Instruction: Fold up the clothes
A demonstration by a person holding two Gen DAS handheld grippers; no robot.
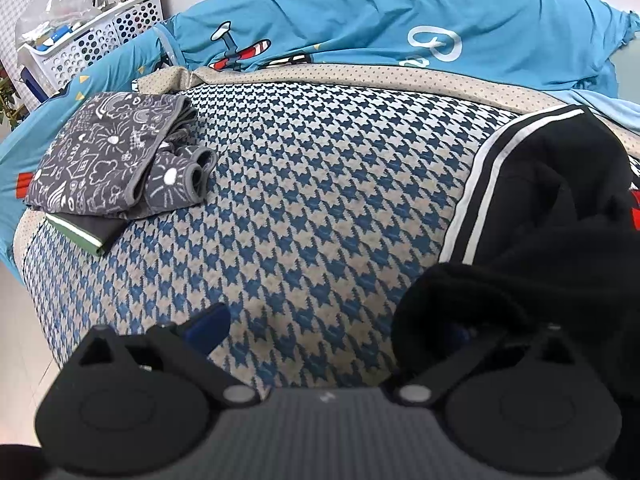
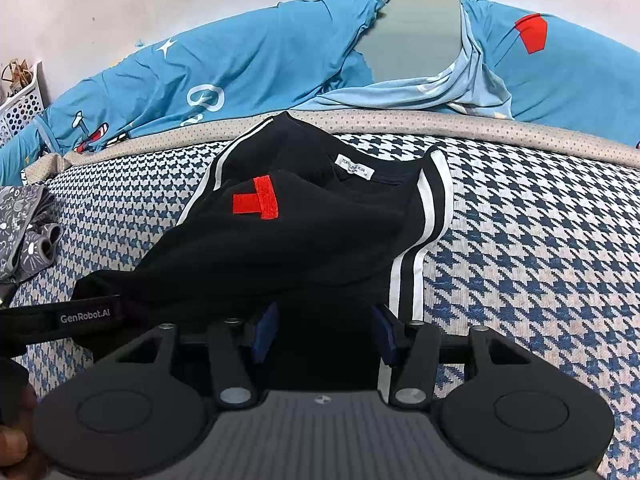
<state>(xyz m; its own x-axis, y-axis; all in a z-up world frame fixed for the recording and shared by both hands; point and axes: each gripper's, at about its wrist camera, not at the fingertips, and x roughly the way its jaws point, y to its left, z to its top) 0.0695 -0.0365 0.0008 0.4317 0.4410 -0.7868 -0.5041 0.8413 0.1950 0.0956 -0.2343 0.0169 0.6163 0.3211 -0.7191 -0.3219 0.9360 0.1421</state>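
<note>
My right jaws stand partly open around the near end of the black garment (image 2: 304,240), blue pads (image 2: 267,332) on either side of the cloth, though whether they press on it I can't tell. Over on my left gripper (image 1: 332,332), one blue pad (image 1: 208,326) is bare above the bed, the other is buried under black fabric (image 1: 540,240), so I can't tell whether those jaws are gripping. The garment, with white side stripes (image 2: 432,208), a red patch (image 2: 258,200) and a white label (image 2: 356,168), lies rumpled on the houndstooth bed cover (image 1: 300,184), blue and cream. Far to the left of it on the cover sits a folded grey doodle-print stack (image 1: 108,160), with a darker green-edged piece under it. Behind, a bright blue cartoon-print quilt (image 2: 248,68) is bunched along the wall, and a white perforated basket (image 1: 96,36) stands in the corner.
</note>
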